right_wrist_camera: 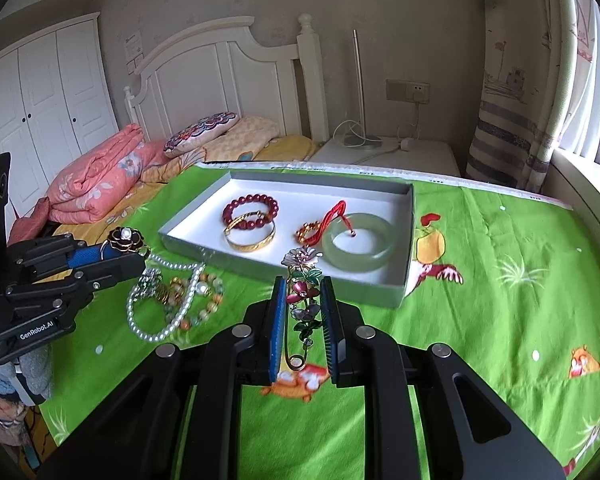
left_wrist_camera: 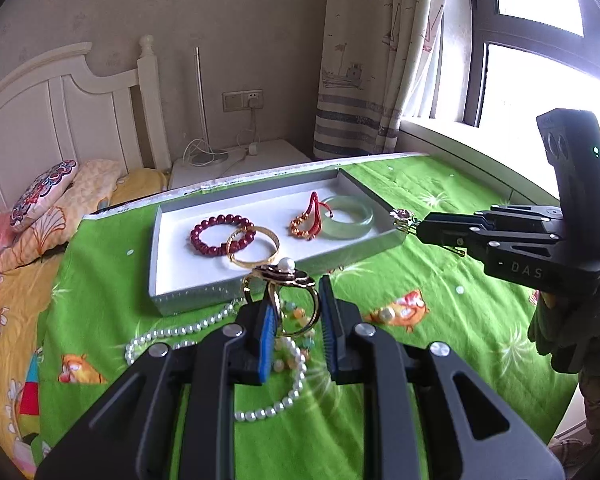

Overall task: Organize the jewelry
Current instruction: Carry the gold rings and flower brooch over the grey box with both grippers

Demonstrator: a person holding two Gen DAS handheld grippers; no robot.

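Observation:
A grey tray (left_wrist_camera: pixel 188 294) (right_wrist_camera: pixel 410 216) on the green cloth holds a red bead bracelet (left_wrist_camera: pixel 220 234) (right_wrist_camera: pixel 250 208), a gold bangle (left_wrist_camera: pixel 254 246) (right_wrist_camera: pixel 250 236), a red-cord gold charm (left_wrist_camera: pixel 306 220) (right_wrist_camera: pixel 324 222) and a jade bangle (left_wrist_camera: pixel 348 218) (right_wrist_camera: pixel 358 246). My left gripper (left_wrist_camera: pixel 294 292) (right_wrist_camera: pixel 134 258) is shut on a gold bangle with a black flower and pearl (left_wrist_camera: pixel 284 276) (right_wrist_camera: pixel 125 239), above the loose pile. My right gripper (right_wrist_camera: pixel 303 292) (left_wrist_camera: pixel 414 228) is shut on a flower brooch pin (right_wrist_camera: pixel 304 288) (left_wrist_camera: pixel 403 216), at the tray's near right corner.
A pearl necklace (left_wrist_camera: pixel 204 328) (right_wrist_camera: pixel 160 320) and colored bead bracelets (right_wrist_camera: pixel 204 300) (left_wrist_camera: pixel 296 320) lie on the green cloth (left_wrist_camera: pixel 440 340) left of the tray. A bed with pillows lies to the left, a nightstand behind, a window and curtain to the right.

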